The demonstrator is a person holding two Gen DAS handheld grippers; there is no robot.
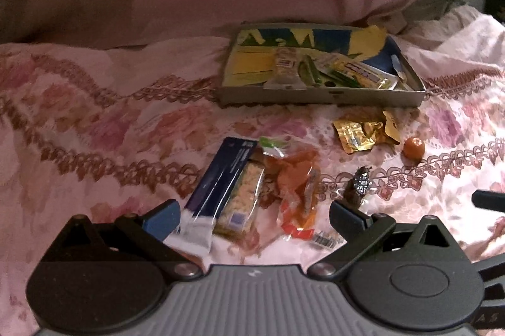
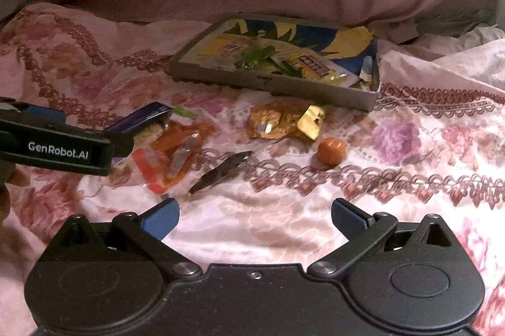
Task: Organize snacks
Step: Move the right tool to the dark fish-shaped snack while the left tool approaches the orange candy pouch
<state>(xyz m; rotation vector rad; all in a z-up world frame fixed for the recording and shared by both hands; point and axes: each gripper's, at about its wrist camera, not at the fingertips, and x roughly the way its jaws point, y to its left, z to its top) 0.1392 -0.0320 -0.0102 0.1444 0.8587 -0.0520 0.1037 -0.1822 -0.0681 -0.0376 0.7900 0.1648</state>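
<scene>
Loose snacks lie scattered on a floral pink bedspread (image 2: 410, 146) just in front of a shallow grey cardboard tray (image 2: 284, 88), which already holds several yellow and green packets against a blue-and-yellow printed liner. Nearest the left gripper (image 1: 252, 219) is a dark blue cracker packet (image 1: 221, 184) with a clear window, overlapped at its right by a crumpled orange-and-clear wrapper (image 1: 298, 184). Its fingers are spread wide and empty, with the cracker packet's white end just beside the left finger. The right gripper (image 2: 254, 217) also hangs with fingers spread wide and empty above bare bedspread, short of a dark foil-wrapped sweet (image 2: 221, 173). Farther out sit a crinkled gold wrapper (image 2: 284, 123) and a small round orange piece (image 2: 329, 150), both close to the tray's front wall.

The risks look plain. The two overlapping packets could come up together, or the slick film could slide out of a pinch. The soft, yielding bed may let fingers bunch cloth instead of a packet. The round orange piece could roll if nudged. The tray is light and unanchored, so a push on its front wall could shift it.

Readable writing is scarce: "GenRobot.AI" in white on the left gripper's side, seen from the right wrist camera. A barcode shows on the orange wrapper's end; packet labels are too blurred to read.
</scene>
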